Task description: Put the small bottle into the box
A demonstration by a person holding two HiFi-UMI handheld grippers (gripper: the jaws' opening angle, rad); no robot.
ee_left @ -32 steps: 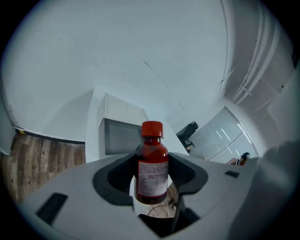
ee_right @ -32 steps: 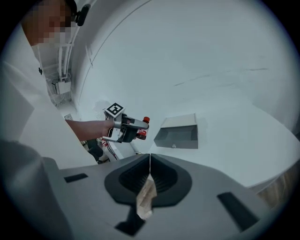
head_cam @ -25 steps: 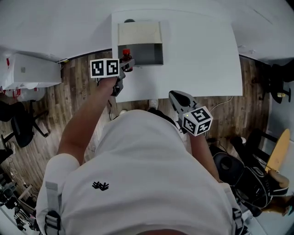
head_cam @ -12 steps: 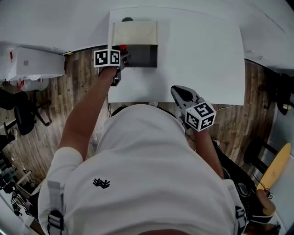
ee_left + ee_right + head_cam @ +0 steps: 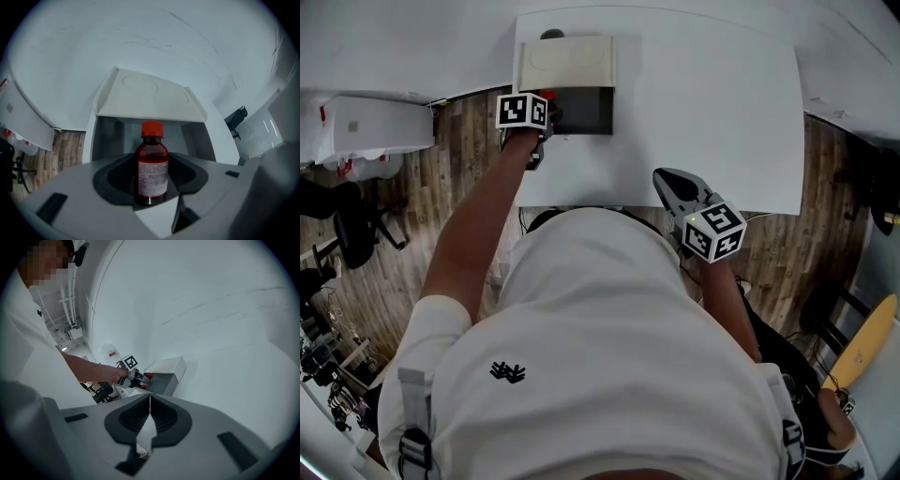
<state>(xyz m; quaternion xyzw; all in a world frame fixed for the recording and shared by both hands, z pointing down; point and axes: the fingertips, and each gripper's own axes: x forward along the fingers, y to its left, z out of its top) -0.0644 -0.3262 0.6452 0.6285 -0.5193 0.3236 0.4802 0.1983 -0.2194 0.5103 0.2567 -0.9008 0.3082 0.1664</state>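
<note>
White table [image 5: 722,112], wood floor around it. At the near edge my right gripper [image 5: 664,176] is pinched together, empty, well apart from the work. Farther left, my left gripper [image 5: 547,118] clamps the small bottle [image 5: 152,164] upright, cap up, at the box [image 5: 150,96] opening's near-left corner. Lid stands at the far side. Drop likely goes forward and down.

Person dressed in white, seen from above
A white short-sleeved T-shirt [image 5: 609,356] bears a small black emblem [image 5: 506,374] on the back, with grey buckled straps [image 5: 411,436] at both shoulders. The grey left tool [image 5: 551,112] and right tool [image 5: 666,183] carry white cubes [image 5: 712,232] with black square markers.
</note>
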